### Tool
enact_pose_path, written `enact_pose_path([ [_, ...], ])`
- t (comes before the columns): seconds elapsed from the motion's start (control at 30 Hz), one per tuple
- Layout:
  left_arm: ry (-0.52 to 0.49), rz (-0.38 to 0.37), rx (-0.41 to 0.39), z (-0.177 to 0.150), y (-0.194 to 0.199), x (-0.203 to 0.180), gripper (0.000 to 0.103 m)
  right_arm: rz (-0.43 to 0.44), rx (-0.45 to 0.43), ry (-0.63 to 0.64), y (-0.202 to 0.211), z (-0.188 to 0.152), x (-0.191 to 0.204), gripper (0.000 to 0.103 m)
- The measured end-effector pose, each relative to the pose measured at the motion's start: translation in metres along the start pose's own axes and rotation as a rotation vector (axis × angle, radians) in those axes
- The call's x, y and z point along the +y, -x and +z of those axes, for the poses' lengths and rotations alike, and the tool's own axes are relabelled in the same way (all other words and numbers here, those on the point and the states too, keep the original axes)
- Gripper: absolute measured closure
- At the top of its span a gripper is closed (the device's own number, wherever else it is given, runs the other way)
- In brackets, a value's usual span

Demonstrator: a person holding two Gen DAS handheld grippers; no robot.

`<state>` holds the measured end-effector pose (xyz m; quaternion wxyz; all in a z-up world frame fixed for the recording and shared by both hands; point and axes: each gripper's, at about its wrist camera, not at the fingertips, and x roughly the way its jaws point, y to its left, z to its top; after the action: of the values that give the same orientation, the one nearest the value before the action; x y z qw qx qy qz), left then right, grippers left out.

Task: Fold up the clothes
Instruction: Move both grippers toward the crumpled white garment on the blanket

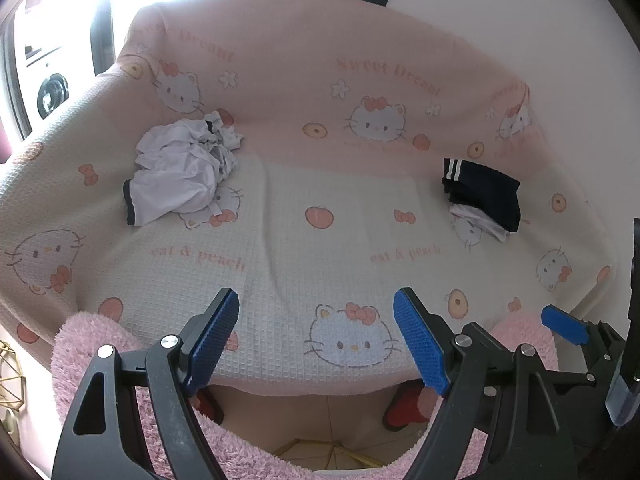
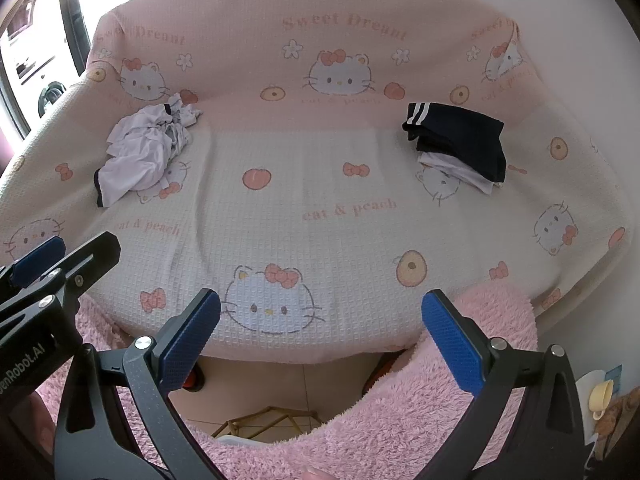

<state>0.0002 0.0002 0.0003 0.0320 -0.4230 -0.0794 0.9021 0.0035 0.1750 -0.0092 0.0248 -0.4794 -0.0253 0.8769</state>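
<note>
L wrist view: left gripper (image 1: 316, 312) w/ blue ribbed pads spread wide, nothing between them, hovering over front edge of pink-and-white waffle-weave cat-print blanket (image 1: 320, 184) covering the sofa. Crumpled white garment w/ dark-trimmed sleeve (image 1: 180, 172) lies in a heap at back left of seat. Folded stack, navy piece w/ white stripes on top of a white piece (image 1: 482, 196), sits back right, well apart from the heap. Pink fluffy fabric (image 1: 92, 352) low in frame under the tool.

R wrist view: right gripper (image 2: 320, 320) also wide apart, holding nothing, near the seat's front edge. Same heap (image 2: 140, 152) at left, same stack (image 2: 460, 144) at right; middle of seat bare blanket.

Progress, judged: stack looks folded and set aside; white heap isn't folded, so at least that piece is left. Neither tool is touching any clothing.
</note>
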Motion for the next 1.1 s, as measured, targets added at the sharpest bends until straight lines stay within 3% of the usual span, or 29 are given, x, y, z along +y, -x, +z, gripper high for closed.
enact_pose_path([
  [0.37,0.000,0.006,0.019,0.006,-0.007,0.005,0.021,0.024,0.005,0.015,-0.008,0.002,0.005,0.001],
  [0.47,0.015,0.038,0.032,0.026,-0.014,0.017,0.021,0.115,0.032,0.093,-0.015,0.022,0.015,0.001],
  [0.53,0.049,0.015,0.008,0.042,-0.013,0.033,0.021,0.178,0.005,0.112,-0.014,0.036,0.021,0.001],
  [0.6,0.090,0.024,-0.030,0.060,-0.013,0.056,0.021,0.178,-0.052,0.132,-0.012,0.053,0.030,0.001],
  [0.7,0.138,0.106,-0.077,0.085,-0.021,0.091,0.021,0.165,-0.108,0.187,-0.020,0.079,0.053,0.001],
  [0.8,0.186,0.173,-0.093,0.105,-0.043,0.129,0.021,0.185,-0.123,0.235,-0.037,0.104,0.080,0.001],
  [0.97,0.317,0.216,-0.007,0.127,-0.119,0.196,0.021,0.301,-0.013,0.254,-0.105,0.145,0.133,0.002],
  [1.1,0.390,0.241,0.073,0.129,-0.179,0.235,0.021,0.263,0.028,0.325,-0.161,0.173,0.186,0.007],
])
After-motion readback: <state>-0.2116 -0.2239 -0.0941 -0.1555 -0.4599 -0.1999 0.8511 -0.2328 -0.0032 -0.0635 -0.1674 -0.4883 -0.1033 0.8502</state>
